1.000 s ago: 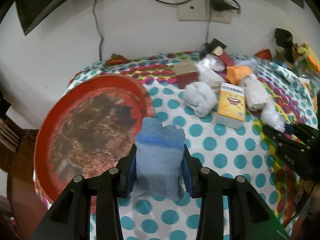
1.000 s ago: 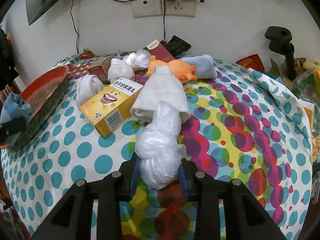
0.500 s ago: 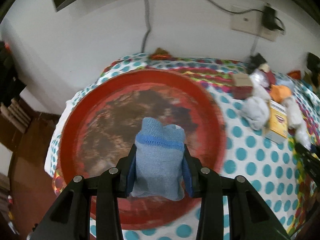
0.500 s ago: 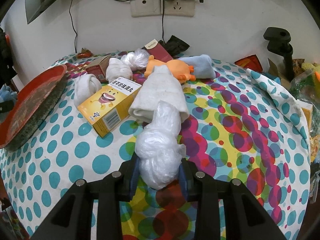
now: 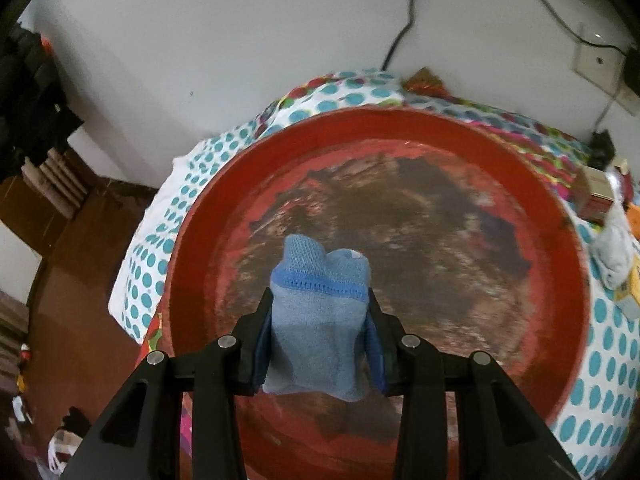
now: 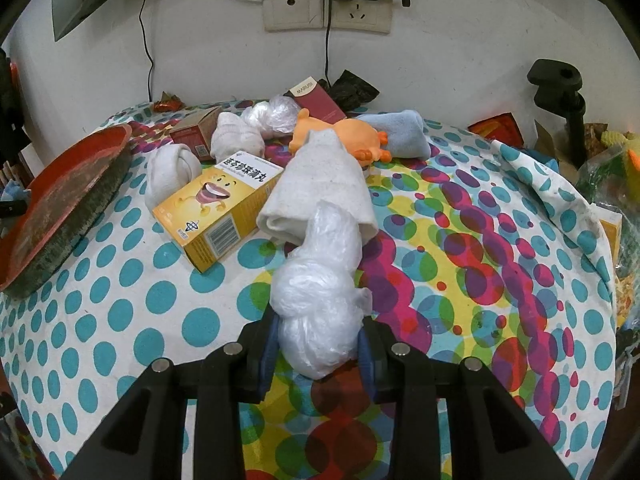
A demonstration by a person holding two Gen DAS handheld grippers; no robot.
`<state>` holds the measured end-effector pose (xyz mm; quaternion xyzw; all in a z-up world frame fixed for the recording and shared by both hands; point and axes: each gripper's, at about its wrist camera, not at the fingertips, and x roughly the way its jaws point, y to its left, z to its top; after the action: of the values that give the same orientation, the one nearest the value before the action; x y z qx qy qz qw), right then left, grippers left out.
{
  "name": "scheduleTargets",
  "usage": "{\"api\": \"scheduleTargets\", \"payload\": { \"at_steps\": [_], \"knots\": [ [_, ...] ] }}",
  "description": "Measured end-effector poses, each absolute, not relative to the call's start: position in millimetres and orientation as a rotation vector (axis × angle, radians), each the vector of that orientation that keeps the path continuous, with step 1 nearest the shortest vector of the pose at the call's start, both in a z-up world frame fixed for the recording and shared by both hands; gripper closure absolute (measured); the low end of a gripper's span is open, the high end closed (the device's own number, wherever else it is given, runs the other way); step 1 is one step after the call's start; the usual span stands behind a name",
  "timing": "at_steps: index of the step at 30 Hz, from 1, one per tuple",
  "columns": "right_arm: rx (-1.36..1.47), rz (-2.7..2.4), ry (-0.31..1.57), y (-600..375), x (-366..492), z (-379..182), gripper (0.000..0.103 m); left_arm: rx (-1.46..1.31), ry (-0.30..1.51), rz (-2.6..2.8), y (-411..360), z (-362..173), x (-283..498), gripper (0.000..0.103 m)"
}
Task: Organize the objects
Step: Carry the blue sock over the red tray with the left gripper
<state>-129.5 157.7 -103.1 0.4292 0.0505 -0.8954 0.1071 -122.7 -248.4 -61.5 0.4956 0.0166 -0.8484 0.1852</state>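
Note:
My left gripper [image 5: 318,344] is shut on a rolled blue sock [image 5: 318,312] and holds it above the near part of a big round red tray [image 5: 560,248] with a worn brown middle. In the right wrist view my right gripper [image 6: 318,350] is shut on a knotted clear plastic bag [image 6: 320,300] that rests on the dotted tablecloth [image 6: 120,312]. Beyond the bag lie a folded white towel [image 6: 324,180], a yellow box [image 6: 216,204], two white sock rolls [image 6: 172,168], an orange toy [image 6: 344,136] and a pale blue cloth [image 6: 404,134]. The red tray [image 6: 60,188] shows at the far left there.
A wall with sockets [image 6: 326,8] and hanging cables backs the table. A small brown box [image 6: 196,130] and a dark red box [image 6: 320,98] sit near the wall. A black clamp stand [image 6: 560,100] and snack bags crowd the right edge. The floor [image 5: 80,280] drops off left of the tray.
My left gripper has carried the blue sock leftward from over the dotted cloth to over the red tray. The right gripper and its plastic bag have stayed put.

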Motion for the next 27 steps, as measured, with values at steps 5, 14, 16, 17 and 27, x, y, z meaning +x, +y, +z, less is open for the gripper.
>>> {"api": "scheduleTargets", "payload": {
  "at_steps": [5,14,16,17,27],
  "knots": [
    [1.264,-2.636,0.151,157.5,-129.3,-103.2,0.069,1.419,0.088,-2.351,-268.5,-71.5,-125.1,0.066],
    [1.263,-2.636,0.158,157.1,-129.0,-103.0,0.069,1.431,0.117,-2.305,-289.2,-83.8,-128.5,0.063],
    [1.263,-2.636,0.157,157.2,-129.0,-103.0,0.069,1.433,0.115,-2.303,-291.1,-84.9,-129.6,0.062],
    [1.264,-2.635,0.157,157.1,-129.0,-103.0,0.069,1.433,0.113,-2.303,-292.1,-85.5,-130.3,0.062],
    [1.263,-2.637,0.173,156.5,-128.7,-103.6,0.068,1.424,0.087,-2.311,-289.4,-84.5,-130.3,0.044]
  ]
}}
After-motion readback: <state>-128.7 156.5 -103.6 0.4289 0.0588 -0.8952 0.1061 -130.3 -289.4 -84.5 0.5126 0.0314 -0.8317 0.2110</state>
